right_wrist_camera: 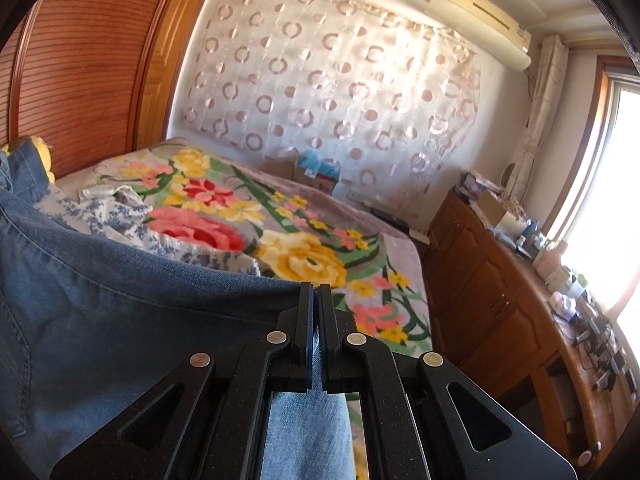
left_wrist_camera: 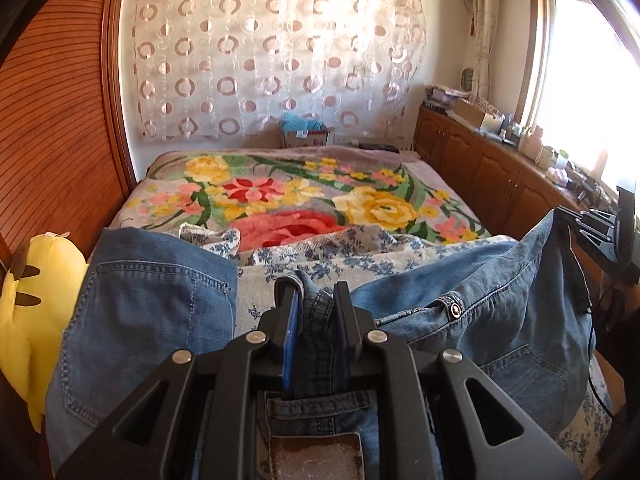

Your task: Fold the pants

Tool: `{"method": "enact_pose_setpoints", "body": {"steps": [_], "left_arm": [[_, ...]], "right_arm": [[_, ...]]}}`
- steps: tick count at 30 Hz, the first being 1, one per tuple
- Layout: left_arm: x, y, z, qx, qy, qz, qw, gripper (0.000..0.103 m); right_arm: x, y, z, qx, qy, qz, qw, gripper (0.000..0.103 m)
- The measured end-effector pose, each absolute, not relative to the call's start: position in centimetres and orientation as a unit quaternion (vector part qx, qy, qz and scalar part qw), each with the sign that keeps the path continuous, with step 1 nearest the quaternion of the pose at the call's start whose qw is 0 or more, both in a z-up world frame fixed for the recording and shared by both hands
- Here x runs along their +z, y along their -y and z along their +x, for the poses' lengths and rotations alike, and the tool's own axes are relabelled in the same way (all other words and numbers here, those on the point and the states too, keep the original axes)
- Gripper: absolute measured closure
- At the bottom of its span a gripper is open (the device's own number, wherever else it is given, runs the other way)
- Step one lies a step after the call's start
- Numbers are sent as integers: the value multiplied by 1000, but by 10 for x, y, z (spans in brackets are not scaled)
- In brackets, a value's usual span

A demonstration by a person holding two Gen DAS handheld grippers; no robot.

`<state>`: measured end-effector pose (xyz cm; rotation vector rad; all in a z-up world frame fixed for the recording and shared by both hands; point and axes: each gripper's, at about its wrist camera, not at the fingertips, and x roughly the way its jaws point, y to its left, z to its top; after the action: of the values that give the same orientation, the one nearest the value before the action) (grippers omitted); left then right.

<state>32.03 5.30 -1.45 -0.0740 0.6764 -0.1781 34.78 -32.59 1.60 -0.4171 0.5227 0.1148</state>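
Between the jaws of the left gripper (left_wrist_camera: 316, 296) sits a bunched ridge of the jeans (left_wrist_camera: 152, 300), clamped at the waistband near the belt loop and leather patch. The right gripper (right_wrist_camera: 317, 300) is pinched tight on a thin edge of the same denim, which drapes away to its left. Both grips carry the pants spread in the air above the near end of the bed (left_wrist_camera: 280, 196), with its floral blanket beyond. Judging by this, the step in hand is lifting and spreading before the first fold; next calls for laying the cloth flat and aligned. Mid-blue, soft, with stitched back pockets and a metal button (left_wrist_camera: 454, 310).
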Motion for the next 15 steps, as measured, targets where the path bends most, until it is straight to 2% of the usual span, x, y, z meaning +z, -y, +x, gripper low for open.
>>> {"method": "enact_pose_setpoints", "body": {"steps": [6, 10, 12, 14, 15], "left_arm": [[-26, -50, 328, -84, -351, -30, 932, 76], [-26, -52, 323, -86, -352, -27, 932, 61], [-22, -54, 319, -84, -346, -31, 934, 60], [-20, -58, 316, -82, -343, -32, 935, 50], [-19, -60, 316, -80, -342, -33, 936, 49]], "right_arm": [[-11, 331, 376, 63, -305, -176, 934, 103], [-26, 329, 385, 59, -329, -180, 925, 103], [-32, 330, 390, 58, -344, -175, 921, 103], [-36, 330, 390, 61, -349, -170, 920, 103], [-35, 331, 389, 60, -349, -170, 920, 102]]}}
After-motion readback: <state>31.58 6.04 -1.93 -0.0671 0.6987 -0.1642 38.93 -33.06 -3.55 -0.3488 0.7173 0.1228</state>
